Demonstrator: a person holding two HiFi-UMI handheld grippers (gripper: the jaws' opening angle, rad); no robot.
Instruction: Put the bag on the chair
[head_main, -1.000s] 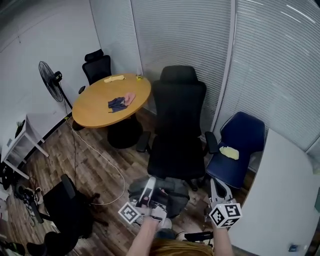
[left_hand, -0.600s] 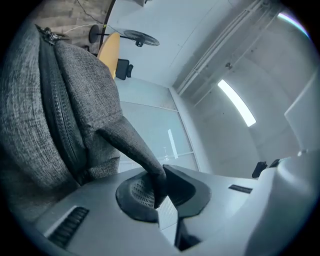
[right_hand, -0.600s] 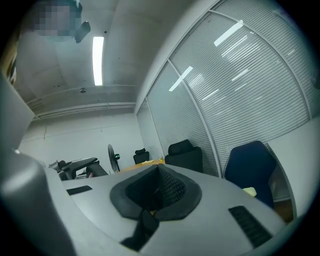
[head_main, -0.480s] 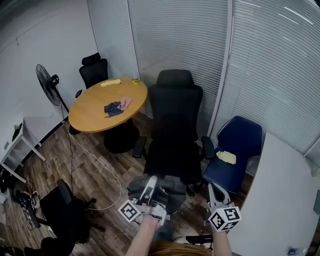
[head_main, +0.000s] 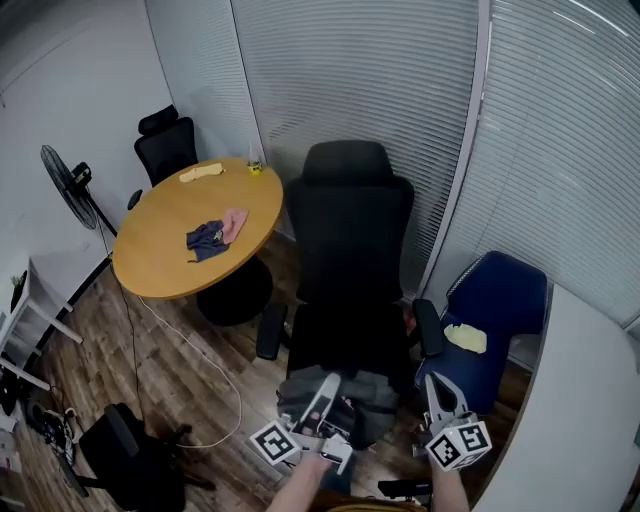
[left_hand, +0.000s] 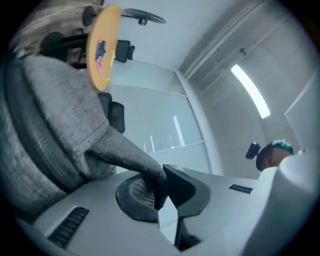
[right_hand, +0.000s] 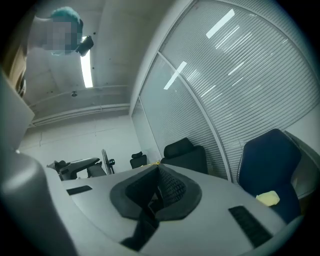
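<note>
The grey bag (head_main: 345, 400) hangs just in front of the seat of the black office chair (head_main: 345, 250), low in the head view. My left gripper (head_main: 329, 386) is shut on a fold of the bag's grey fabric (left_hand: 65, 115); in the left gripper view that fold is pinched between the pads at the jaw tips (left_hand: 156, 187). My right gripper (head_main: 433, 387) is to the right of the bag and apart from it. Its pads (right_hand: 170, 187) meet with nothing between them.
A round wooden table (head_main: 160, 250) with cloths on it stands at the left, with a black chair (head_main: 165, 145) and a fan (head_main: 62, 180) behind it. A blue chair (head_main: 500, 300) holding a yellow thing (head_main: 465, 338) is at the right, beside a white tabletop (head_main: 580, 410). Another black chair (head_main: 130, 460) is at the lower left.
The black office chair has come nearer and now stands straight ahead. The bag, still in my left gripper, has moved up to the seat's front edge. The right gripper has kept its place beside it.
</note>
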